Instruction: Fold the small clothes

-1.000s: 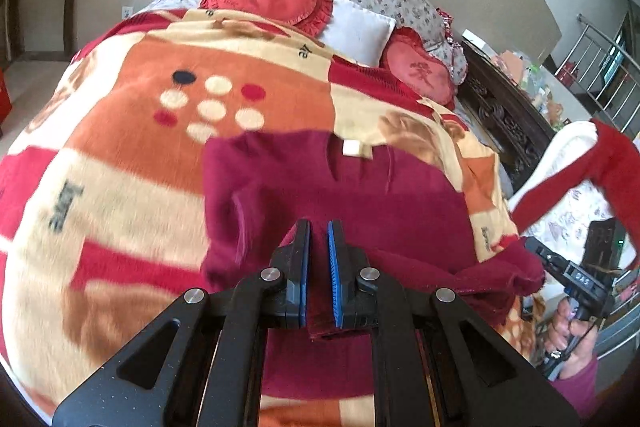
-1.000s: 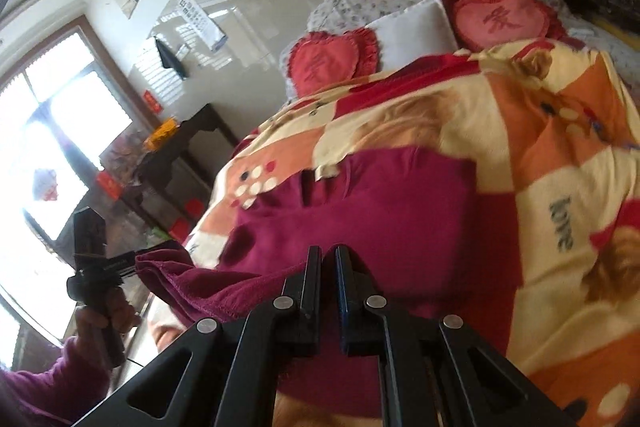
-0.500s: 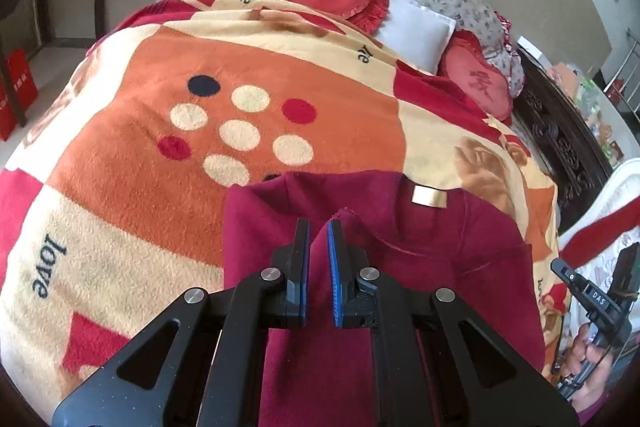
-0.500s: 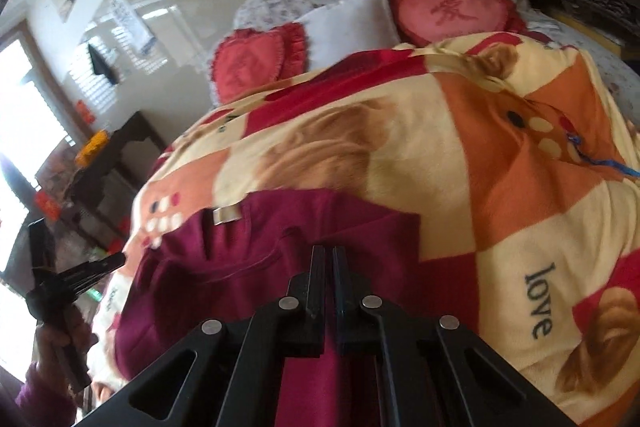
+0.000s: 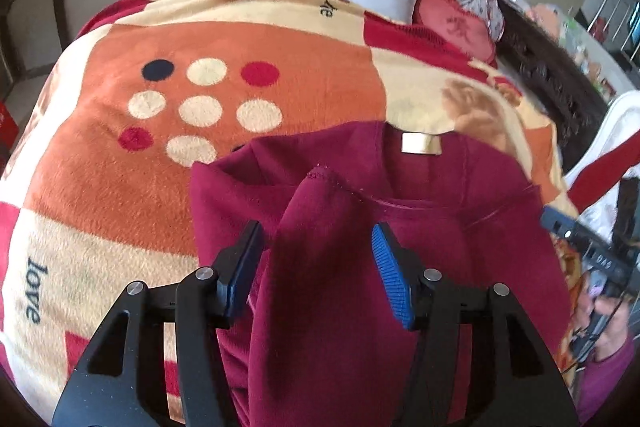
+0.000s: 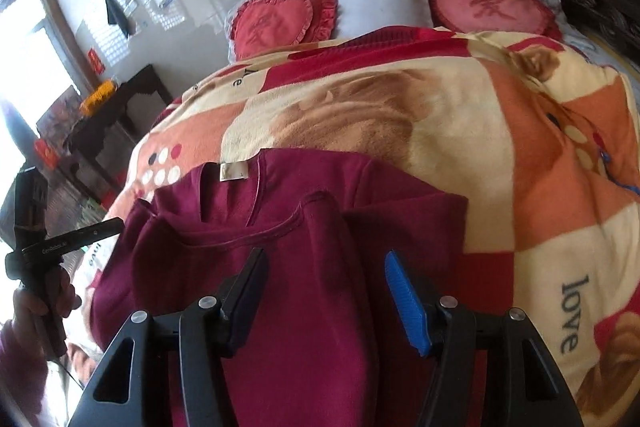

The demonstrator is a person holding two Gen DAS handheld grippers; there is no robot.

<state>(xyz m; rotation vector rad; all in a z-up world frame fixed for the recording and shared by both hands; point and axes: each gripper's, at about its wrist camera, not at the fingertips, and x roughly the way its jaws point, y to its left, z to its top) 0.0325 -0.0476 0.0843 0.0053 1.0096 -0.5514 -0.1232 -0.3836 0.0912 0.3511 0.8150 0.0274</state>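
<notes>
Both sets of jaws have just been opening: half a second ago each was pinched shut on a fold of fabric, and now the pads stand clear of it. Starting on the left, the left gripper (image 5: pixel 316 267) hangs over the maroon top (image 5: pixel 460 227) with its jaws apart, and a raised ridge of cloth stands between the pads without either pad pressing it. So that hem is released, folded up over the body of the garment, its stitched edge peaking just short of the neckline and the cream label (image 5: pixel 421 143). The top itself lies on the patterned blanket (image 5: pixel 248 39), near edge of the bed, collar toward the pillows. Over to the right, same story: the right gripper (image 6: pixel 326 285) is open too, another ridge of maroon cloth upright between its pads, untouched. In its view the person's other hand (image 6: pixel 48 303) shows at the far left, holding the left tool's handle.

Now the danger. Those two ridges are standing proud, not lying flat, and the open pads sit close on either side. If either gripper pulls back at a slant, a ribbed pad could snag the soft knit and drag the fold open again. Plush blanket underneath, too: the garment could slide with it and skew the fold line. Straight up and out looks the safe exit.
</notes>
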